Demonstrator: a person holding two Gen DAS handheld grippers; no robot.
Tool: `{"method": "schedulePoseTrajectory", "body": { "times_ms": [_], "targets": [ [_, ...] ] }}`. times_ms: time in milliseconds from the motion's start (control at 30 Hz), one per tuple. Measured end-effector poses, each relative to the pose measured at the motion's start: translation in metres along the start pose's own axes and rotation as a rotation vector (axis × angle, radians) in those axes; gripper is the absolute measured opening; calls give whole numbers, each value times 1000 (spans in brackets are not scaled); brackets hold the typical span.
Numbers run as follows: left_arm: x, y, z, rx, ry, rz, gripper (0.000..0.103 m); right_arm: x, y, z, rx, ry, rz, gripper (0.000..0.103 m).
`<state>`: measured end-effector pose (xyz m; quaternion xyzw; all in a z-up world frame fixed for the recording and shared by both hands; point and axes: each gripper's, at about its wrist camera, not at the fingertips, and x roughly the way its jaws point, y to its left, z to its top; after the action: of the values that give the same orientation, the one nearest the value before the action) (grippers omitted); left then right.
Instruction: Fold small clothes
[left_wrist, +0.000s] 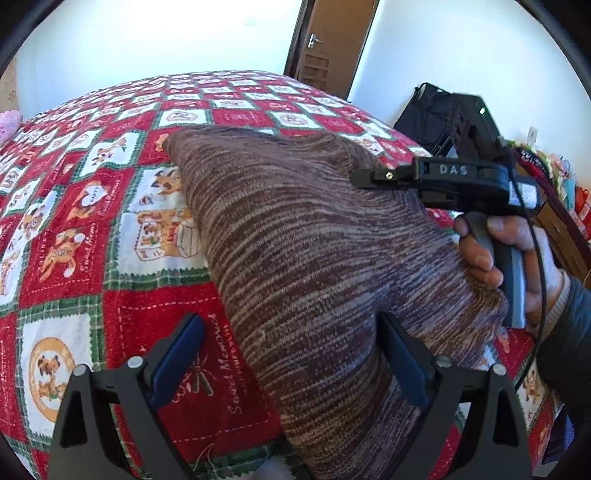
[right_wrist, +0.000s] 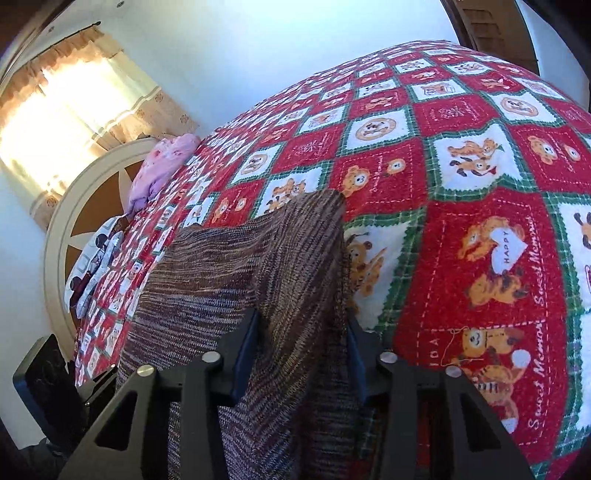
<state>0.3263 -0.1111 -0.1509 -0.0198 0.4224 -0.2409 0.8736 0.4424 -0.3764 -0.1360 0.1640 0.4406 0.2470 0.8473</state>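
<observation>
A brown and grey striped knit garment (left_wrist: 314, 258) lies on the bed, humped up along its right side. My left gripper (left_wrist: 291, 354) stands open over its near edge: the right finger (left_wrist: 404, 363) is above the knit, the left finger (left_wrist: 177, 363) above the blanket, and neither presses on cloth. In the left wrist view my right gripper (left_wrist: 369, 177) reaches in from the right, held by a hand (left_wrist: 491, 254). In the right wrist view the right gripper (right_wrist: 301, 332) has a raised fold of the knit garment (right_wrist: 288, 266) filling the gap between its pads, gripped.
A red, white and green patchwork blanket (left_wrist: 110, 206) covers the bed. Pink bedding (right_wrist: 162, 162) and a round headboard (right_wrist: 62, 229) are at the bed's far end. A black bag (left_wrist: 428, 110) and a wooden door (left_wrist: 328, 40) stand beyond the bed.
</observation>
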Motion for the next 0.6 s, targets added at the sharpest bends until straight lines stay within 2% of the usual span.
{"method": "schedulePoseTrajectory", "body": {
  "times_ms": [33,100,233,367,467,600],
  "targets": [
    [-1,-1,-1,3,-3,-18,80,0,0,0,6,2,9,34],
    [-2,-3,-1,12,-7,-44,71,0,4,0,1,2,0,29],
    [-9,-4,-3,14,-35,-39,47,-7,17,-2,-11,-30,-7,25],
    [-27,-6,-5,13,-72,-44,39,-21,33,-5,-12,-66,26,23],
    [-44,-8,-5,17,-101,-52,37,-28,50,-7,-29,-77,40,22],
    [-75,-7,-10,36,-151,-20,37,-32,75,-14,-38,-78,79,21]
  ]
}}
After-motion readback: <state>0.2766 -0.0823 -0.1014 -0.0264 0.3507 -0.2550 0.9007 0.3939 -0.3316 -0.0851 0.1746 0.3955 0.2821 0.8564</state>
